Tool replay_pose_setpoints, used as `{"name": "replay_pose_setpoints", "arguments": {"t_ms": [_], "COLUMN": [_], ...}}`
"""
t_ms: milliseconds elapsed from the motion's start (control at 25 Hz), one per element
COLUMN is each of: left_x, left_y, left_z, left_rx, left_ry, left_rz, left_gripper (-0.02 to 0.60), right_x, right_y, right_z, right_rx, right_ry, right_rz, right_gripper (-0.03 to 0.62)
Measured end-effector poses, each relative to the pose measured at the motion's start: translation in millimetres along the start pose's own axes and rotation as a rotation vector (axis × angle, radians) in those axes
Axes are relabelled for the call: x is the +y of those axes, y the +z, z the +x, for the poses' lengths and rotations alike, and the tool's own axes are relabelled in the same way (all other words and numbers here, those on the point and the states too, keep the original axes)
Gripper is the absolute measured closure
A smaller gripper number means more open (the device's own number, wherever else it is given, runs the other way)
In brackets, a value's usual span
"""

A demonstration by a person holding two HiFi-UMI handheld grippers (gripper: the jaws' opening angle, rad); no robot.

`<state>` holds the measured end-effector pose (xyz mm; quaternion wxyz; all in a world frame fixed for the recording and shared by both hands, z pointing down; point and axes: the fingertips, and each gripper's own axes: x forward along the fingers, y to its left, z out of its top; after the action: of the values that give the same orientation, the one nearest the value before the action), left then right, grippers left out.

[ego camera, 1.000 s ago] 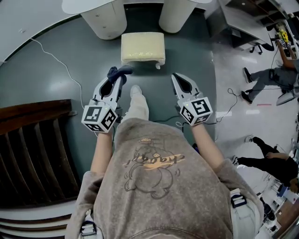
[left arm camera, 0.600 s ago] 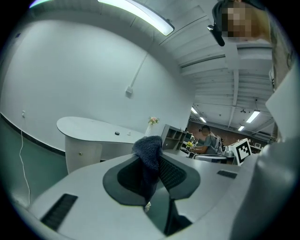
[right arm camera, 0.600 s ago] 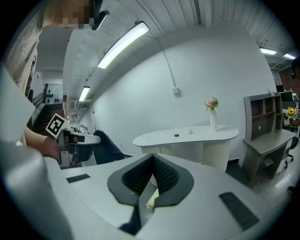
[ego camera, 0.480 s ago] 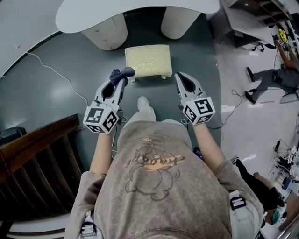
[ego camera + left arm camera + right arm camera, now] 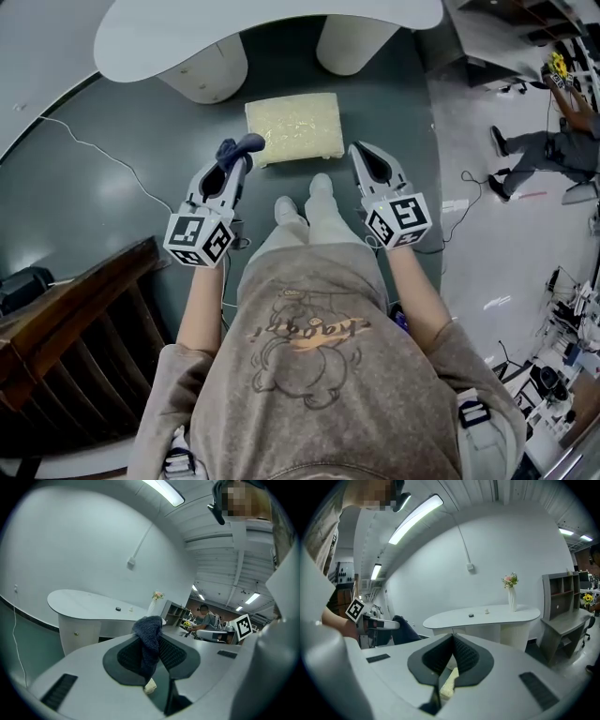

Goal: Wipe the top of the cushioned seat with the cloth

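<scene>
- Cloth [image 5: 246, 143], dark blue, is bunching between the left tongs [image 5: 236, 161], which are clamping it and carrying it forward, likely ready for wiping.
- Right tongs [image 5: 362, 156] are hanging closed, gripping nothing.
- Cushioned seat [image 5: 293, 127] is sitting on the floor [image 5: 112, 197] just ahead, between both tongs and apart from the cloth.
- Its underside is lying out of sight.
</scene>
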<state>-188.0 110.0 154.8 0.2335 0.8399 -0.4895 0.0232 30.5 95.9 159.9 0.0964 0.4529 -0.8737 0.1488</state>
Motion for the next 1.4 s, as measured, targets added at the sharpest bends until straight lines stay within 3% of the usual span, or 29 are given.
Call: {"name": "replay_pose_setpoints", "arguments": {"t_ms": [560, 1000, 1400], "left_x": [52, 122, 163], "left_y": [-21, -71, -130], "left_z": [85, 152, 202], "left_rx": [0.013, 0.03, 0.061], "left_ry": [0.097, 0.191, 0.207], "left_rz": [-0.059, -0.104, -0.121], "left_gripper": [0.486, 0.486, 0.486], "right_x": [-72, -120, -149], "right_y": [-26, -87, -138], "right_z": [71, 145, 195], "right_rx": [0.059, 0.125, 0.161], "right_ry": [0.043, 0.088, 0.124], "right_rz": [0.016, 0.029, 0.016], "right_gripper": [0.597, 0.597, 0.597]}}
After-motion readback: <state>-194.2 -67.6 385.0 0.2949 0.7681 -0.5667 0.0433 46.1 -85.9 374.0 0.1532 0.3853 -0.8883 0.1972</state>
